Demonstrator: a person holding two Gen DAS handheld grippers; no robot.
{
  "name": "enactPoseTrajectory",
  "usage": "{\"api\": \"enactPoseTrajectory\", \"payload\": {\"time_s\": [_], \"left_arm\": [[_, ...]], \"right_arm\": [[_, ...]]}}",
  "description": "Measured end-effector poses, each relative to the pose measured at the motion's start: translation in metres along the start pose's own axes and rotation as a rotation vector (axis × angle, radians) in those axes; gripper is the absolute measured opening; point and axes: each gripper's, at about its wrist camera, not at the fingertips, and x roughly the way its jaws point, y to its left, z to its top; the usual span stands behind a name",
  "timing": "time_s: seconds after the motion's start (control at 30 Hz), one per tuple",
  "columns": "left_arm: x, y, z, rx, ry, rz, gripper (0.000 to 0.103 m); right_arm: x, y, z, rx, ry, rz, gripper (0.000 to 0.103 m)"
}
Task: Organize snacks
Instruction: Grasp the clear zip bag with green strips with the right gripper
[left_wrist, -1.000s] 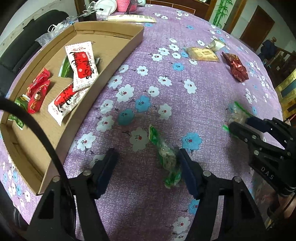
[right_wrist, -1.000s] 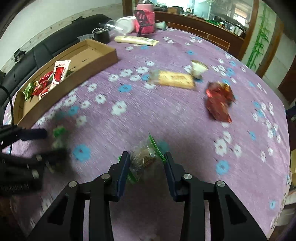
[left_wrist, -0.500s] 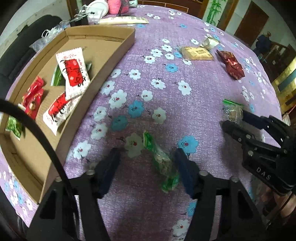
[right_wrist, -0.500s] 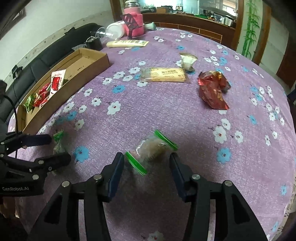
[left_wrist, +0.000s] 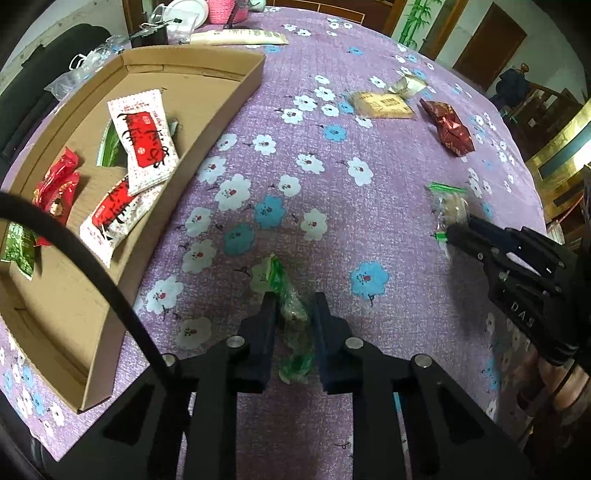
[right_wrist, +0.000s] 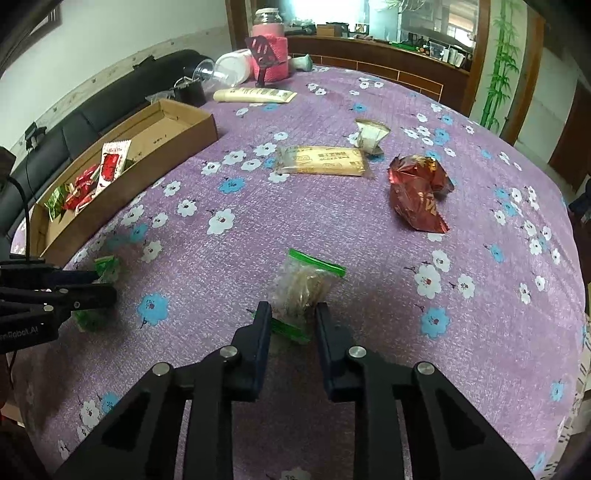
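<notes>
Both grippers have closed in since the earlier frame | left gripper (left_wrist: 293, 308) pinches green packet (left_wrist: 286, 295) | right gripper (right_wrist: 293, 317) clamps clear bag (right_wrist: 303, 284) | lift straight, carry to box (left_wrist: 229, 99), drop gently.

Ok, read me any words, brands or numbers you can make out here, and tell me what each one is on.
"DAS": on the right gripper body, seen from the left wrist.
"GenRobot.AI", only partly legible: on the left gripper body, seen from the right wrist.
White-and-red packets in the cardboard box: print unreadable.
Tan packet: print too small.
</notes>
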Motion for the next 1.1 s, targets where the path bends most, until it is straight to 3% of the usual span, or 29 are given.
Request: {"api": "enactPoseTrajectory", "payload": {"time_s": [0.33, 0.4, 0.53, 0.67, 0.77, 0.9, 0.97, 1.1], "left_arm": [[-0.003, 0.0, -0.009, 0.023, 0.002, -0.062, 0.021], [-0.003, 0.003, -0.009, 0.016, -0.002, -0.051, 0.021], [-0.003, 0.007, -0.006, 0.002, -0.01, -0.029, 0.021], [-0.001, 0.013, -0.002, -0.01, -0.006, -0.054, 0.022], [0.0, 0.011, 0.002, -0.016, -0.001, -0.067, 0.031], [0.002, 0.005, 0.005, -0.013, -0.005, -0.053, 0.032], [0.003, 0.002, 0.007, -0.012, -0.003, -0.046, 0.032], [0.005, -0.005, 0.01, 0.002, 0.003, -0.038, 0.017]], "right_arm": [[-0.007, -0.009, -0.002, 0.064, 0.007, 0.039, 0.022], [-0.008, -0.009, 0.001, 0.092, -0.027, 0.042, 0.023], [0.007, -0.008, 0.015, 0.127, 0.011, 0.055, 0.045], [0.019, 0.004, 0.024, 0.065, 0.028, 0.034, 0.045], [0.022, 0.009, 0.024, 0.018, 0.032, 0.018, 0.045], [0.022, 0.005, 0.023, -0.002, 0.027, 0.0, 0.032], [0.021, 0.003, 0.022, 0.002, 0.031, -0.002, 0.031], [0.015, 0.002, 0.017, -0.001, 0.015, -0.034, 0.03]]}}
